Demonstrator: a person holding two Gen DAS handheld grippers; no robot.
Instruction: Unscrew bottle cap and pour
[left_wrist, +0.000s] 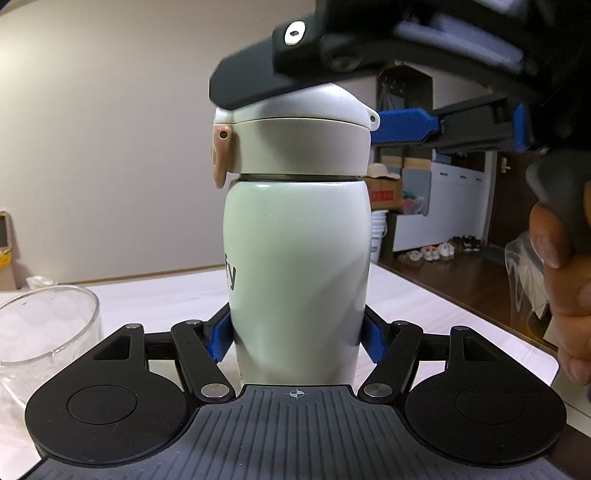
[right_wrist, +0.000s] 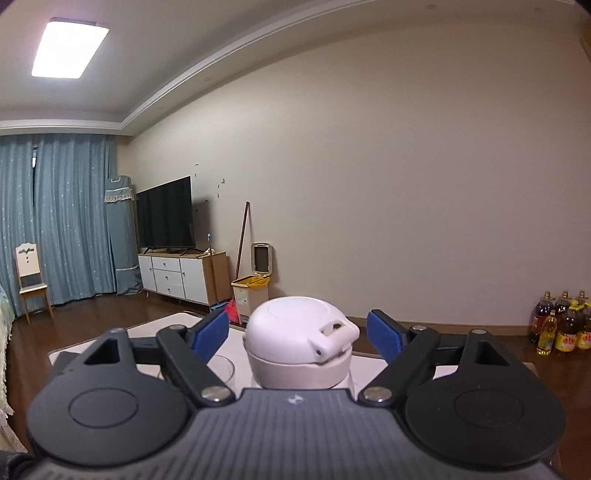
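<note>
A pale, white-green bottle (left_wrist: 299, 251) stands upright on the white table (left_wrist: 155, 295). My left gripper (left_wrist: 297, 339) is shut on its lower body, blue pads (left_wrist: 219, 339) pressing both sides. Its white cap (left_wrist: 295, 144) has a pink latch (left_wrist: 221, 155) on the left and sits on the bottle. My right gripper (left_wrist: 306, 107) reaches over the cap from the upper right. In the right wrist view the cap (right_wrist: 295, 332) lies between the blue pads (right_wrist: 210, 334) of my right gripper (right_wrist: 297, 332), with a small gap on each side, so it is open.
An empty clear glass (left_wrist: 44, 332) stands on the table left of the bottle, its rim also showing as the glass (right_wrist: 223, 369). A person's hand (left_wrist: 565, 280) holds the right gripper's handle. The table edge runs close on the right, with a plastic bag (left_wrist: 524, 273) beyond it.
</note>
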